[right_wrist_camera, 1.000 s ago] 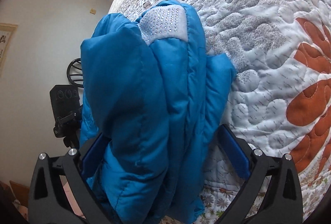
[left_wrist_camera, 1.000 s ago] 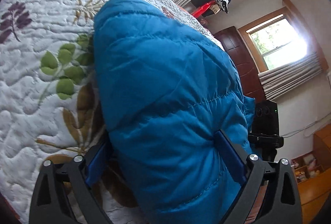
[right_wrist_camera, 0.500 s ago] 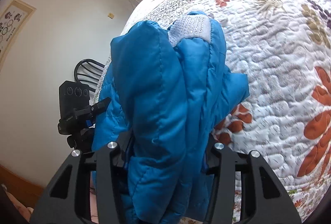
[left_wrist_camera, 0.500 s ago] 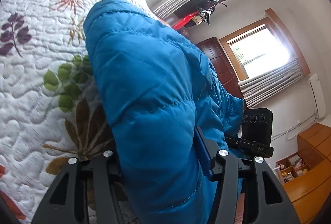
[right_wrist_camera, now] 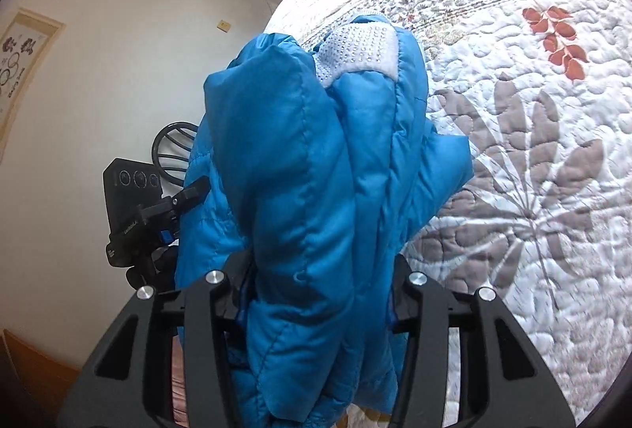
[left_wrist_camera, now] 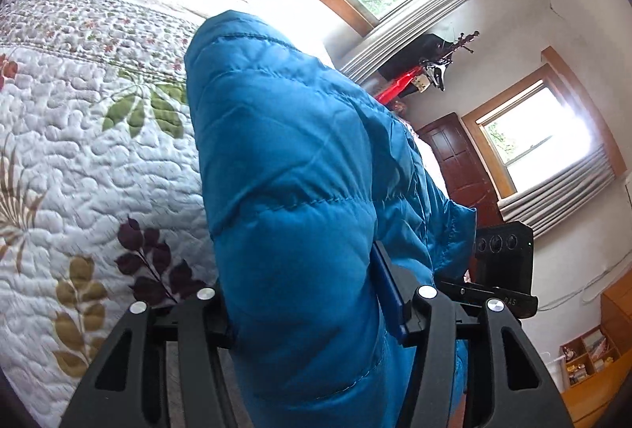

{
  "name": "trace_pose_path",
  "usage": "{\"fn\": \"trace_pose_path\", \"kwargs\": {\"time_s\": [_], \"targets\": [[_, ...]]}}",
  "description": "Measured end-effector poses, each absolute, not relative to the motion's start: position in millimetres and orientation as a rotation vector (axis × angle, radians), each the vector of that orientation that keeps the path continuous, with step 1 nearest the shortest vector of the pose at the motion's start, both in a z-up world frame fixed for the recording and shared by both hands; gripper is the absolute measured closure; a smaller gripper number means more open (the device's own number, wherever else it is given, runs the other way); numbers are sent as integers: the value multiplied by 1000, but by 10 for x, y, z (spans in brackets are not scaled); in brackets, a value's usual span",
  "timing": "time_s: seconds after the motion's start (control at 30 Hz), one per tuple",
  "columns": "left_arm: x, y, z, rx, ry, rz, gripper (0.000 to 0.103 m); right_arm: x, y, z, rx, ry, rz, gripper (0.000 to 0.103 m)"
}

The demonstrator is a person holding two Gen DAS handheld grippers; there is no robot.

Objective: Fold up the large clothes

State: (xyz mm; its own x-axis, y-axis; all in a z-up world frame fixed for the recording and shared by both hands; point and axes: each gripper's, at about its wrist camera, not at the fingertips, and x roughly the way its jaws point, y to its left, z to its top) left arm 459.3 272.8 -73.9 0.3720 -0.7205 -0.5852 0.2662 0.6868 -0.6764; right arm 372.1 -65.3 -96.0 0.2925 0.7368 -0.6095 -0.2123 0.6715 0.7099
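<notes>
Blue puffer jacket point(left_wrist_camera: 300, 214) is bunched between both claws and held up above the quilted bed point(left_wrist_camera: 79, 159). Left claw point(left_wrist_camera: 312, 301) is closed onto a thick quilted fold; its blue-padded fingers point(left_wrist_camera: 389, 293) press into the fabric from either side. Right claw point(right_wrist_camera: 316, 293) is likewise clamped on a bundle of several layers, pads mostly buried in the cloth.

Left wrist view only: smooth outer shell of the jacket with stitched seams, two wood-framed windows point(left_wrist_camera: 541, 135) with pleated blinds, a dark wooden door point(left_wrist_camera: 454, 159), a coat rack with red and black items point(left_wrist_camera: 418, 72), and a shelf of small things at lower right point(left_wrist_camera: 584, 353).

Right wrist view only: a pale grey studded patch point(right_wrist_camera: 355, 48) at the top of the jacket bundle, a plain white wall with a framed picture point(right_wrist_camera: 19, 60), a black chair back point(right_wrist_camera: 173, 143), and rust and grey leaf prints on the quilt.

Each view shows the opposite claw's black camera housing point(right_wrist_camera: 130, 198) beyond the jacket.
</notes>
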Motion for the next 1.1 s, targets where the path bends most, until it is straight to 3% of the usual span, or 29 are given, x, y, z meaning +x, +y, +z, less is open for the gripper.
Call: {"fn": "trace_pose_path", "kwargs": {"time_s": [0.1, 0.2, 0.27, 0.4, 0.53, 0.77, 1.1], "targets": [[4837, 2799, -927, -515, 1046, -645, 47, 3905, -619, -1236, 596, 1149, 658, 57], [4961, 2763, -1161, -502, 1067, -621, 38, 3919, -696, -1385, 650, 1147, 676, 56], [4973, 2765, -1219, -515, 1061, -631, 36, 3922, -725, -1393, 647, 1145, 669, 52], [4943, 2848, -1210, -509, 1085, -600, 30, 3839, -693, -1302, 605, 1148, 617, 33], [4763, 2989, -1053, -470, 1084, -526, 31, 3540, -724, -1080, 526, 1107, 582, 28], [3967, 3097, -555, -315, 917, -434, 30, 2957, -736, -770, 413, 1069, 570, 25], [3623, 2892, -753, -187, 930, -399, 28, 2874, -586, -1080, 325, 1155, 460, 27]]}}
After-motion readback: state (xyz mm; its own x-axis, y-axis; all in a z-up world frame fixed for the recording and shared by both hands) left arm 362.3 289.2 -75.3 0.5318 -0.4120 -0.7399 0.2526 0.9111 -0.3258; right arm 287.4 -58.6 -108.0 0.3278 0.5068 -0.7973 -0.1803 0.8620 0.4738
